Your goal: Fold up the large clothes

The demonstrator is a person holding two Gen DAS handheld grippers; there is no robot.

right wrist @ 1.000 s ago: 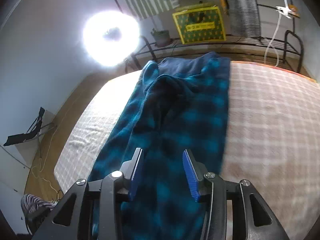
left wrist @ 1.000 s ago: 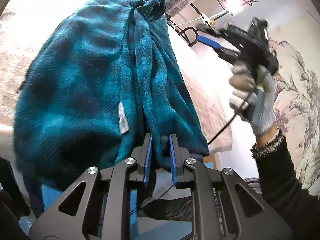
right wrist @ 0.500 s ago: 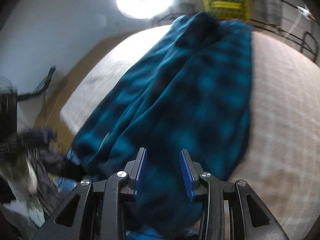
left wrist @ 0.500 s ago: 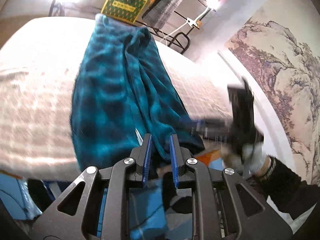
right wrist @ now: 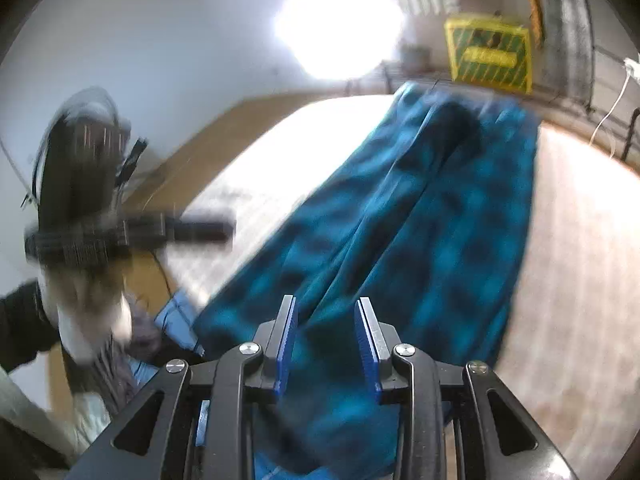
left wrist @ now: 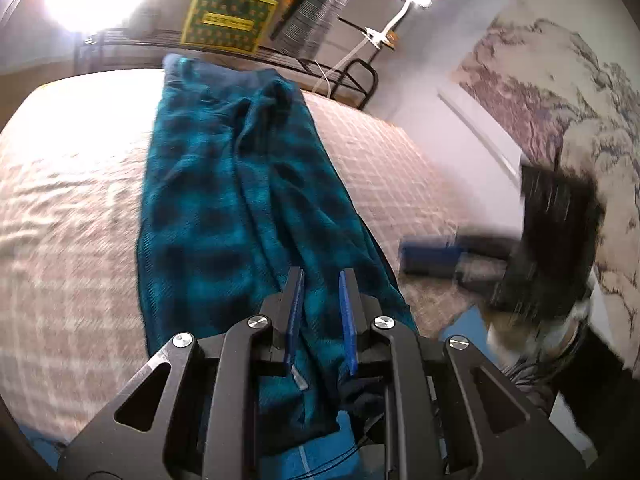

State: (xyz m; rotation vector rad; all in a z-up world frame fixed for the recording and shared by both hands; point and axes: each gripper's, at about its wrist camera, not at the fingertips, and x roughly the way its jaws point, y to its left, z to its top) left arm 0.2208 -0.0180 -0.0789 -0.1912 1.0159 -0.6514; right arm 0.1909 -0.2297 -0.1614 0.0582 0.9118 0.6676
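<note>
Bed (left wrist: 72,208) with pale checked cover, teal plaid garment (left wrist: 224,200) lying lengthwise (rumpled) on it

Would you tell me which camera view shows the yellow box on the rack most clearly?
The left wrist view: the yellow box is fairly sharp there, with its patterned face and label band visible. In the right wrist view the same box is smeared by motion blur, only colour and outline showing.

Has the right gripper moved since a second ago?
Yes. The right gripper has swung toward the bed's near edge: the yellow box slid right and away, and the blue garment now runs diagonally.
</note>
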